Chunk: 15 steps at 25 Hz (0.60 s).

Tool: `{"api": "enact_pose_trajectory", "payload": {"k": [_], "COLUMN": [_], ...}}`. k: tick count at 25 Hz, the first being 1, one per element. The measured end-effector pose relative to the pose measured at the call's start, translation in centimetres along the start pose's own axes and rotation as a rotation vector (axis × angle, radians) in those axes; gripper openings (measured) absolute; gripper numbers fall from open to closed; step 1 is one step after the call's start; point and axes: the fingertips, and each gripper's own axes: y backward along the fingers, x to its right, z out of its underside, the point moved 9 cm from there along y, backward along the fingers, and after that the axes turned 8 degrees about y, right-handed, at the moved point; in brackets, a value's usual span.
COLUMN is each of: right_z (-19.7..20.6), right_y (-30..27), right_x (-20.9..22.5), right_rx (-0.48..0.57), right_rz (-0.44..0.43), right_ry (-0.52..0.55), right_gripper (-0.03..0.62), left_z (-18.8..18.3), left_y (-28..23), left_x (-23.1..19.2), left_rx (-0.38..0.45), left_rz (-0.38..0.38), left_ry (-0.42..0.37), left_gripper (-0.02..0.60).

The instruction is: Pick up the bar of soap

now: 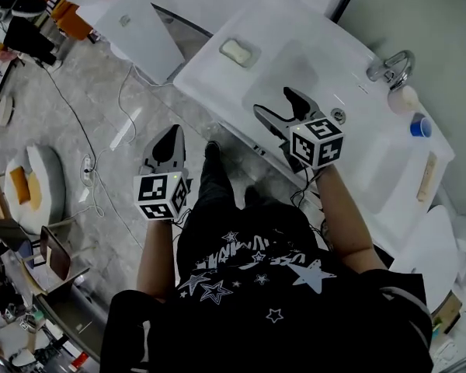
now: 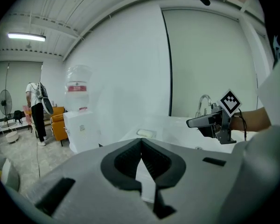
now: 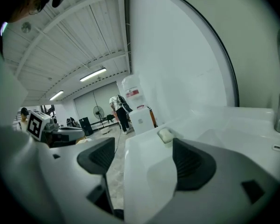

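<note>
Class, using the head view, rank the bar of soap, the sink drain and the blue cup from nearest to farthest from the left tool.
1. Bar of soap, at the sink's left end, ahead of the left tool.
2. Drain, mid-basin.
3. Blue cup, far right ledge.

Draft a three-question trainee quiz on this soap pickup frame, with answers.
1. True or false: the right claw is shut on the bar of soap.
2. The left claw hangs over: A) the floor; B) the bar of soap; C) the right claw.
3. Which claw is nearer the bar of soap?
Key: 1 false, its jaws are apart and empty; 2 A; 3 the right claw.
</note>
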Motion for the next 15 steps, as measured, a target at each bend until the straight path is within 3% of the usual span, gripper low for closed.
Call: {"api": "enact_pose_trajectory", "payload": {"k": [15], "right_z": [-3.9], "right_y": [-11.9], "right_x": [4.0], "right_rx": [-0.139], "right_rz": [0.086], "right_ry": [0.042], "right_gripper": [0.302], "left_z": [-5.5], "left_y": [-13.8], "left_x": [-7.9], "left_rx": [-0.036], "left_rz": [0.184], "left_ry": [-0.051], "left_gripper": [0.009]}}
